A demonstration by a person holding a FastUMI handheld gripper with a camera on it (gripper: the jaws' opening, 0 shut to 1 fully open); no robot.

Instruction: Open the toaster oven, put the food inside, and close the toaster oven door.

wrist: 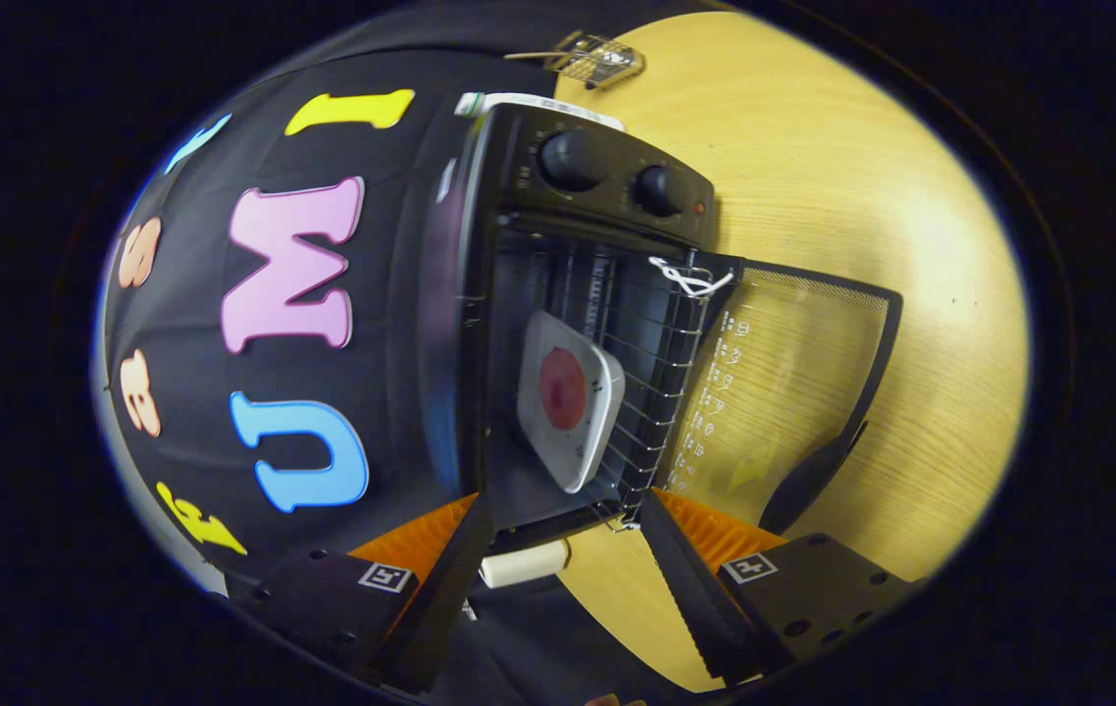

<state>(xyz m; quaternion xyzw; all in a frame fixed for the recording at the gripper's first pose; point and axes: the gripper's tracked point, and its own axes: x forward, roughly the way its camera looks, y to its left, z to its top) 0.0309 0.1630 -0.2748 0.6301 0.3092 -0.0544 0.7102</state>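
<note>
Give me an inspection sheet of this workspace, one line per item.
Surface: pale wooden table, bare beside the oven.
Job's things: toaster oven with door open; white plate with red food on the wire rack inside.
Clutter: small wire-mesh object beyond the oven.
Gripper: fingers apart, holding nothing, just ahead of the oven opening.
Cables: white cord tied at the door's top corner.
Surroundings: black cloth wall beside the oven.

A pale wooden worktop [862, 196] with fine grain runs up to the black cloth wall [391, 324]; soft light glares off the wood.
</note>
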